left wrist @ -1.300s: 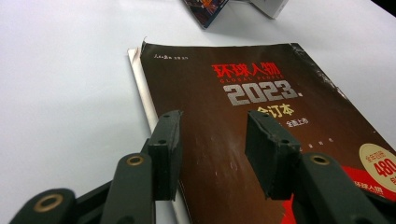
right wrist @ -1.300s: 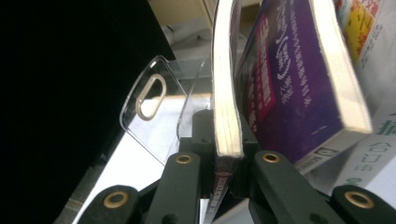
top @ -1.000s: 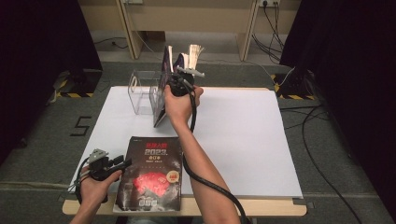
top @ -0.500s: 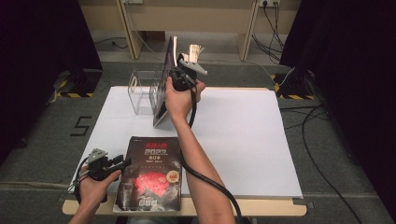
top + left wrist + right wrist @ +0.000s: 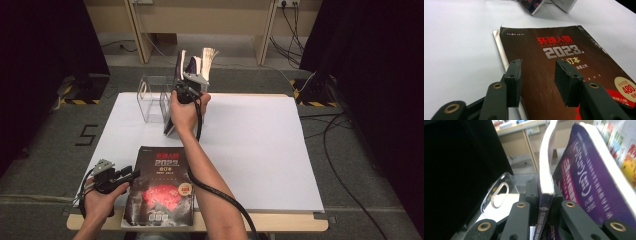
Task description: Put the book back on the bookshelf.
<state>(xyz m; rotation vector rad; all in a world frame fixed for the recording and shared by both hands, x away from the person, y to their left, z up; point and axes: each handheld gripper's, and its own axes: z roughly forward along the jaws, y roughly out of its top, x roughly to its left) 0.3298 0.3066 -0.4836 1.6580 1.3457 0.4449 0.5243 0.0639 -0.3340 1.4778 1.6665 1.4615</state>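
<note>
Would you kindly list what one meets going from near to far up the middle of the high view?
Dark 2023 magazine → right hand → right claw, shut on an upright magazine → wooden desk legs.

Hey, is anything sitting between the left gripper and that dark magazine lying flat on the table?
Nothing visible. The left gripper hovers with its jaws apart right over the near corner of the dark magazine, with bare cover ahead of it.

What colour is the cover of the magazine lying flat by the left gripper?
Dark brown magazine, red and silver lettering; left gripper view.
</note>
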